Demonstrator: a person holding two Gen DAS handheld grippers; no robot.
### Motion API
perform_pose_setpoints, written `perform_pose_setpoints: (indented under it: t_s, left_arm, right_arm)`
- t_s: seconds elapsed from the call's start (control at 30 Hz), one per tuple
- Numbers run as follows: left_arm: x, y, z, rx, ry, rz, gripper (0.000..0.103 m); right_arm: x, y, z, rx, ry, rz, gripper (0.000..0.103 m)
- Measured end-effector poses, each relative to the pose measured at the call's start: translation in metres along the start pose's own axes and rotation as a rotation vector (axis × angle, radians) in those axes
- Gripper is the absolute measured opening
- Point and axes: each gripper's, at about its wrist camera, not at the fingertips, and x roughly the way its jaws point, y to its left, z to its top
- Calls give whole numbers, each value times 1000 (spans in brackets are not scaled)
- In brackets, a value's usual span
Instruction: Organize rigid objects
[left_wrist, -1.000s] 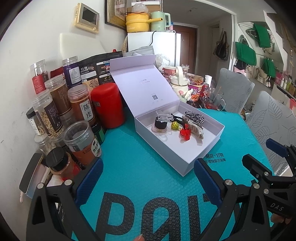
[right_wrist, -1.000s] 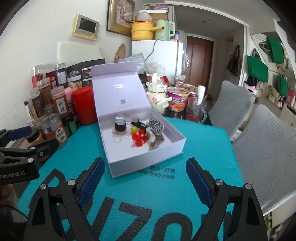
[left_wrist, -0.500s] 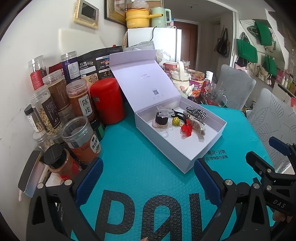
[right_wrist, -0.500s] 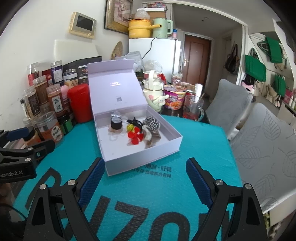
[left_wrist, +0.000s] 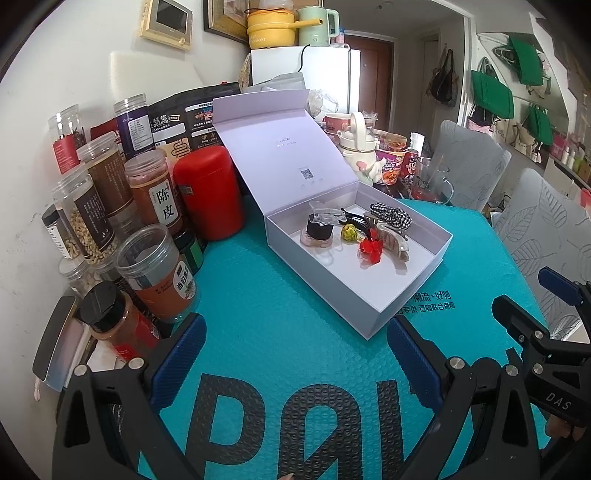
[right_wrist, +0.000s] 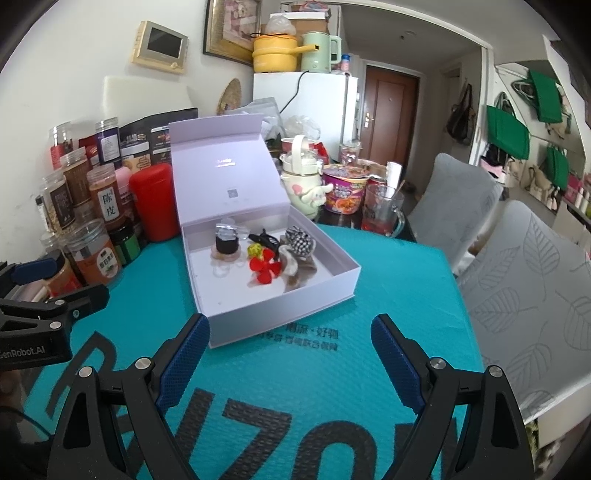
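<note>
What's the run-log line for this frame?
left tongs: open, empty | right tongs: open, empty | box: lid up, clips inside | mat: both tongs above

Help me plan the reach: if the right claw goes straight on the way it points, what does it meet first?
Probably the near front wall of the open white box, low between the open right claw fingers. Bare teal mat lies before it; depth is uncertain.

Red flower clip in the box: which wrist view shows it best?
The right wrist view: the red flower clip faces the camera, petals spread, unobstructed. The left wrist view shows it side-on and bunched against the beige claw clip.
</note>
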Motion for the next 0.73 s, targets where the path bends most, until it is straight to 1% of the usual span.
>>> perform_pose_setpoints:
  t_s: [0.53, 0.73]
  left_arm:
    - [5, -3, -3, 7, 23, 7, 100]
    - [11, -4, -6, 5, 47, 2, 100]
  right_arm:
    - [4, -5, -4, 6, 15, 9, 90]
    - [7, -8, -6, 6, 25, 11, 90]
